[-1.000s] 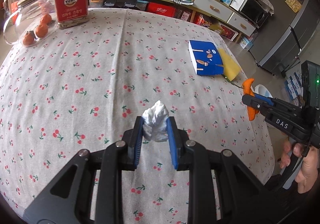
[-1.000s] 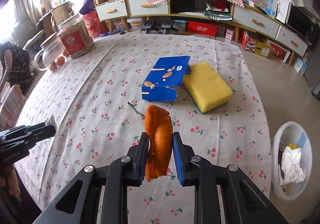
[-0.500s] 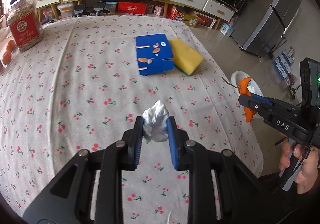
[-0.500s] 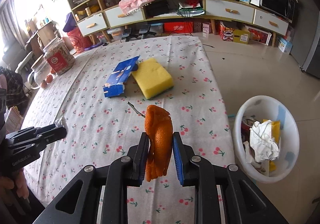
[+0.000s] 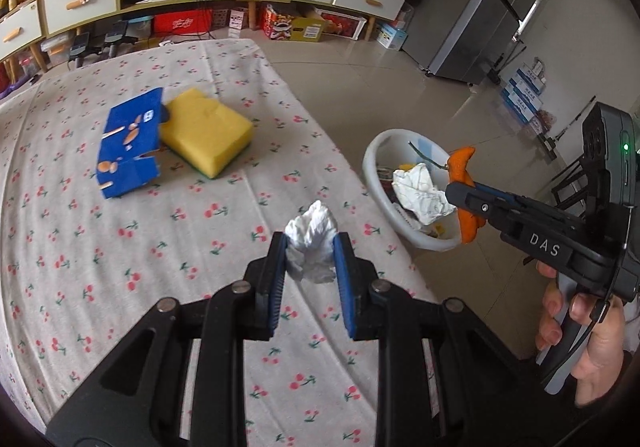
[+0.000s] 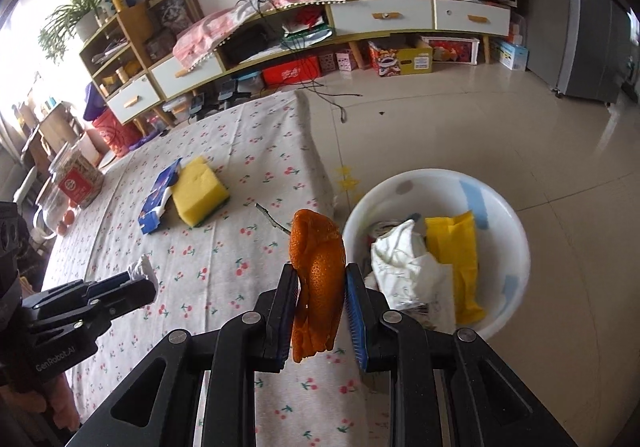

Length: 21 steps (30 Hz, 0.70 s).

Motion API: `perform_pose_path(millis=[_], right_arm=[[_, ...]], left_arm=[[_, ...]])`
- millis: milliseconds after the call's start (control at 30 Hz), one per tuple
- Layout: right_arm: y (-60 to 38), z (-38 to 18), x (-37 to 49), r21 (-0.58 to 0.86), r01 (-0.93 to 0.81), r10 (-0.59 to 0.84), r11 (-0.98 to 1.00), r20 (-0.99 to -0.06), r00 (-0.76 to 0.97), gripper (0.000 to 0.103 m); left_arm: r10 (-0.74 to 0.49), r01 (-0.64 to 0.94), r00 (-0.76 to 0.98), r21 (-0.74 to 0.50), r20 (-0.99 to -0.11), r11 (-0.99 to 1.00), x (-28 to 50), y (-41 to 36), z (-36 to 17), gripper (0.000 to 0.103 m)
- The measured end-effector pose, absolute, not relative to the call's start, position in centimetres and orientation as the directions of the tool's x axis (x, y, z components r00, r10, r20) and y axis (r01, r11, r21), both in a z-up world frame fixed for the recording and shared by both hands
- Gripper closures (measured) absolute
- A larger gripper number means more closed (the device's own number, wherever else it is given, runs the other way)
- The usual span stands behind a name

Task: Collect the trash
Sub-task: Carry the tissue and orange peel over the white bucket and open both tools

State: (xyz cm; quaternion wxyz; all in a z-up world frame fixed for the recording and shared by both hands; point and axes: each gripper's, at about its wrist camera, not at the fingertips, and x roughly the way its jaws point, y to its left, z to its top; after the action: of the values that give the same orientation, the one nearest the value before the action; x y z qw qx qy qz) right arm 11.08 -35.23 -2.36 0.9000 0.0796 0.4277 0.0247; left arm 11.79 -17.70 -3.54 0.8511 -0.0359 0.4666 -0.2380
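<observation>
Beside the tabletop's [image 5: 120, 255] right-hand edge, down on the floor, stands the white basin [image 6: 516, 231] that serves as the bin, and both loads have to end up over it. The right gripper [image 6: 322, 311] has its fingers clamped on a piece of orange peel [image 6: 318, 279], which stands roughly upright between the pads with a thin twig jutting from its top. In the right wrist view the basin lies just ahead and to the right of those fingers, so this hand is judged the nearer of the 2; seen from the left wrist, the peel [image 5: 464, 187] already overlaps the basin's [image 5: 374, 151] far rim (whether it is truly over the opening cannot be told). The left gripper [image 5: 310, 259] has its fingers clamped on a crumpled white tissue [image 5: 312, 235], over the cherry-print cloth near the table edge, with the basin ahead and to its right.

The basin already holds crumpled white paper [image 6: 396, 259], a yellow wrapper [image 6: 454, 255] and some darker scraps underneath that are too small to identify. On the tabletop remain a blue carton [image 5: 130, 145] touching a yellow sponge [image 5: 206, 131]; farther back stand 2 jars [image 6: 78, 181].
</observation>
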Motion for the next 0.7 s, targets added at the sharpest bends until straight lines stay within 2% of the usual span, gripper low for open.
perform_pose_path(millis=[400, 700], right_arm=[[-43.7, -2.4, 9.6, 0.193, 0.192, 0.028, 0.962, -0.771, 0.636, 0.078], [-45.9, -2.8, 9.7, 0.206, 0.229, 0.018, 0.952, -0.78, 0.625, 0.078]], left_arm=[[-0.492, 0.502, 0.406, -0.262, -0.77, 0.824, 14.8, -26.6, -4.6, 0.077], [-0.513, 0.568, 0.393, -0.236, -0.763, 0.788, 16.6, -31.0, -5.2, 0.077]])
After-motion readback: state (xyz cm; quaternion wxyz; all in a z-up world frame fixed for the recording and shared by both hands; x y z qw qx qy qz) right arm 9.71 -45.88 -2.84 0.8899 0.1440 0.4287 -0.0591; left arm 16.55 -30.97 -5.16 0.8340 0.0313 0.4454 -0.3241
